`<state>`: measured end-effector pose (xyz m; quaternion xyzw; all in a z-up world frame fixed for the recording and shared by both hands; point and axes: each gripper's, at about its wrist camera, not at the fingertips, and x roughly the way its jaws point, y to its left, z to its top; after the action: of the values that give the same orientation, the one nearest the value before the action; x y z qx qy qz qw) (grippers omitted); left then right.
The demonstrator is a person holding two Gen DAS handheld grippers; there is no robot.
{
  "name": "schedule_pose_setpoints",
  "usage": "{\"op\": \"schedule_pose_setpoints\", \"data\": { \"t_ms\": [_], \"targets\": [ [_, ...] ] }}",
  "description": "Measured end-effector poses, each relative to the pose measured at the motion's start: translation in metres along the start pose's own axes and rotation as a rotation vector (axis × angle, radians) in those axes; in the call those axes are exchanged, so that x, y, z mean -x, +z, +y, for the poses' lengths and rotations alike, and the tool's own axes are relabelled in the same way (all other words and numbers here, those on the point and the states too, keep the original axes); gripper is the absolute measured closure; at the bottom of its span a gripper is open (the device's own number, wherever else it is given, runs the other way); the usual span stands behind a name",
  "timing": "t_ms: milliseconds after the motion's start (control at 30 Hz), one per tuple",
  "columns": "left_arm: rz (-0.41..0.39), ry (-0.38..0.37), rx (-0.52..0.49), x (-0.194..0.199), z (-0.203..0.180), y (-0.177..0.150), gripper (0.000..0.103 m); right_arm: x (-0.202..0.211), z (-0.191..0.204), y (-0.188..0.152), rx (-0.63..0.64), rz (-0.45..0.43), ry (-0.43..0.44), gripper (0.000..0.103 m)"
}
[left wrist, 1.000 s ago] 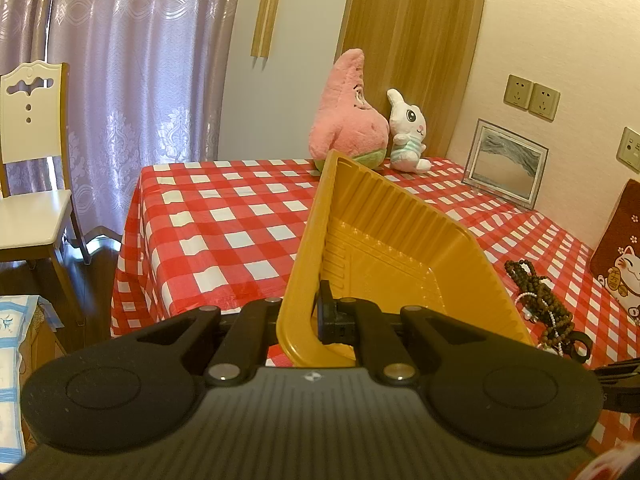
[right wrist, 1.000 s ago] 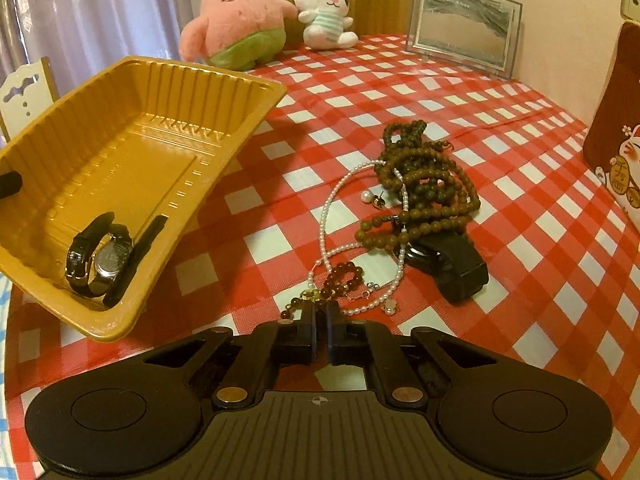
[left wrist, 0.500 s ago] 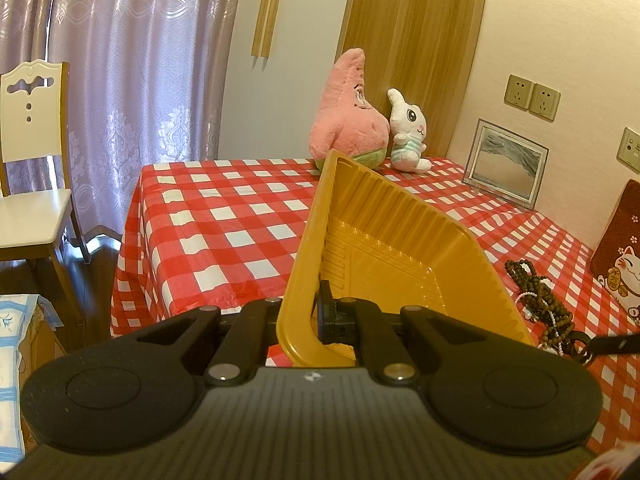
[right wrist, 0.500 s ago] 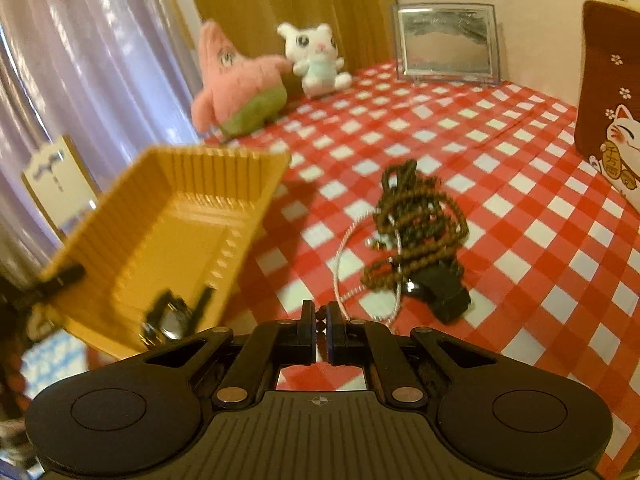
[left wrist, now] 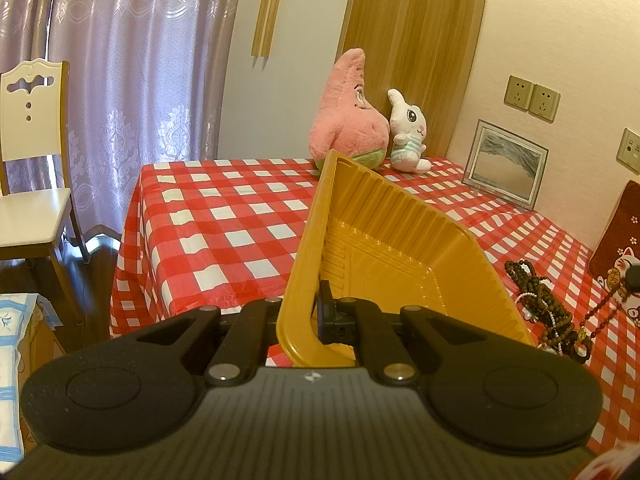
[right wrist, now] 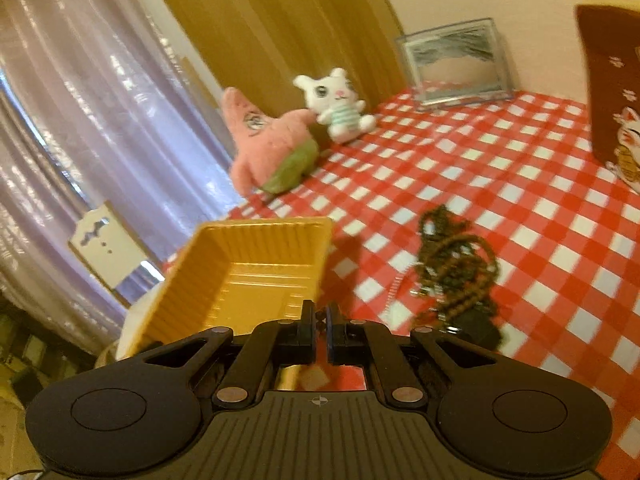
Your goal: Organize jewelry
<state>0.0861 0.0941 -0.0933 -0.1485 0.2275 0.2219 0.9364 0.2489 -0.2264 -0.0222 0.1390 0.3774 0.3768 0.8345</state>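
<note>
Since a second ago the right tongs (right wrist: 320, 332) have risen and rolled: their view, which then looked down on the jewelry pile close in front, now sits higher and tilted, blurred, with the pile farther off to the right. In the left wrist view a string of dark red beads (left wrist: 600, 312) now hangs slanting at the right edge above the pile, which was not lifted before. The left tongs (left wrist: 310, 312) have not shifted.

The left tongs are clamped on the near wall of the yellow tray (left wrist: 384, 248), one finger inside and one outside, holding it tilted above the near left part of the table (left wrist: 224, 216).

The right tongs are closed, with only a thin slit between the fingers; whether the bead string is pinched there cannot be told from their own view.

The remaining jewelry pile (right wrist: 452, 276), brown bead strands tangled with a white pearl strand and a black piece, lies on the red checked cloth to the right of the tray. A pink plush star (left wrist: 348, 116) and a white plush rabbit (left wrist: 408, 136) sit at the far edge.
</note>
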Motion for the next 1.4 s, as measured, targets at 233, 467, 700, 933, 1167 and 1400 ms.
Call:
{"op": "schedule_pose_setpoints", "data": {
  "t_ms": [233, 467, 700, 933, 1167, 1400],
  "targets": [
    [0.000, 0.000, 0.000, 0.000, 0.000, 0.000, 0.098, -0.026, 0.042, 0.000, 0.045, 0.034, 0.131, 0.099],
    [0.000, 0.000, 0.005, -0.001, 0.001, 0.000, 0.098, -0.054, 0.082, -0.009, 0.125, 0.070, 0.225, 0.098],
    [-0.001, -0.001, 0.008, -0.001, 0.001, 0.000, 0.098, -0.086, 0.097, -0.024, 0.167, 0.144, 0.231, 0.099],
    [-0.001, -0.001, 0.010, 0.000, 0.001, 0.000, 0.098, -0.110, 0.095, -0.041, 0.180, 0.207, 0.198, 0.099],
    [-0.001, -0.001, 0.009, 0.000, 0.001, 0.000, 0.098, -0.117, 0.097, -0.045, 0.199, 0.225, 0.178, 0.097],
    [0.000, -0.001, 0.011, 0.000, 0.001, 0.000, 0.098, -0.096, 0.097, -0.046, 0.228, 0.172, 0.172, 0.063]
  ]
}}
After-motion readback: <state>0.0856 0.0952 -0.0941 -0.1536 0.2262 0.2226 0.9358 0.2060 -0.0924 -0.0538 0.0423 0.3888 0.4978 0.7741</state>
